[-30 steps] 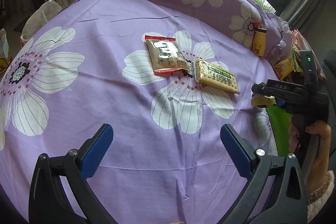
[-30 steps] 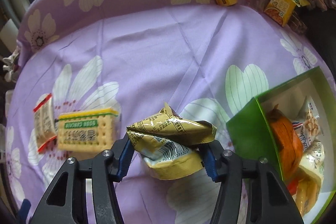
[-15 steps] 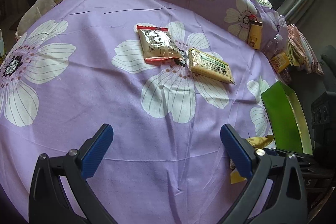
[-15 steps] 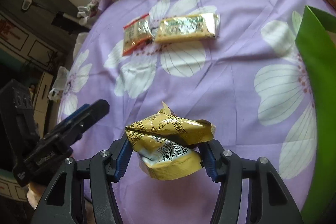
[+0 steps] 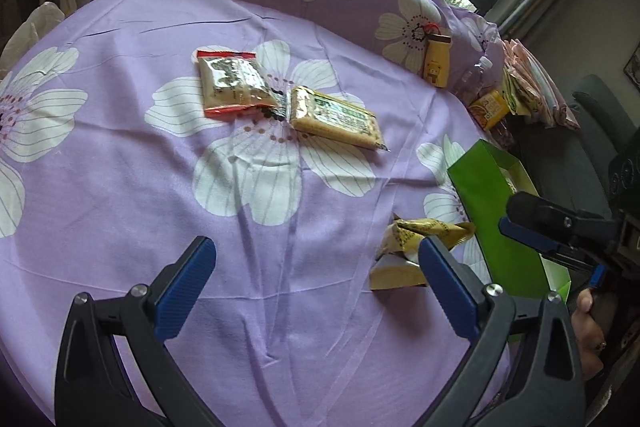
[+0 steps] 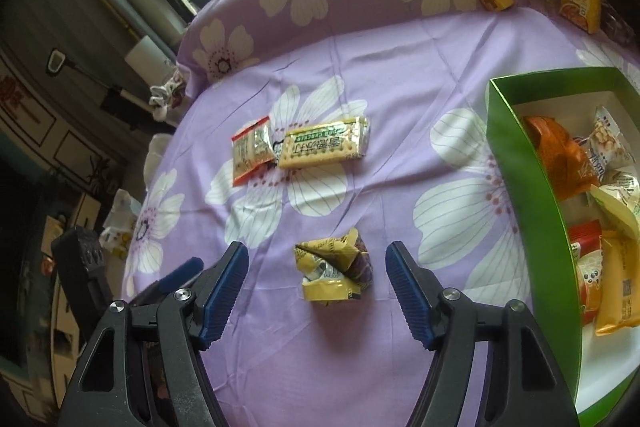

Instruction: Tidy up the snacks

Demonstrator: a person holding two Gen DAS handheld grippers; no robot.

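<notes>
figure: snack sorting, partly done, as i read it from my two wrist views; the green box (image 6: 516, 163) at the right already holds several packets, orange, red and yellow among them; left outside it on the purple flowered sheet (image 6: 400, 67) are three: a crumpled yellow packet (image 6: 334, 269) near me, and farther off a red-edged packet (image 6: 250, 149) touching a long cracker pack (image 6: 324, 145); i judge these three are what is left to box; the right tool (image 6: 316, 285) is empty, its jaws opening, and the yellow packet lies on the sheet between its blue pads, touching neither; the box wall stands just to the right of it; the left tool (image 5: 316, 285) is spread wide over bare sheet, nothing between its pads, with the yellow packet (image 5: 416, 247) showing just beyond its right pad, beside the green box (image 5: 496, 211).
</notes>
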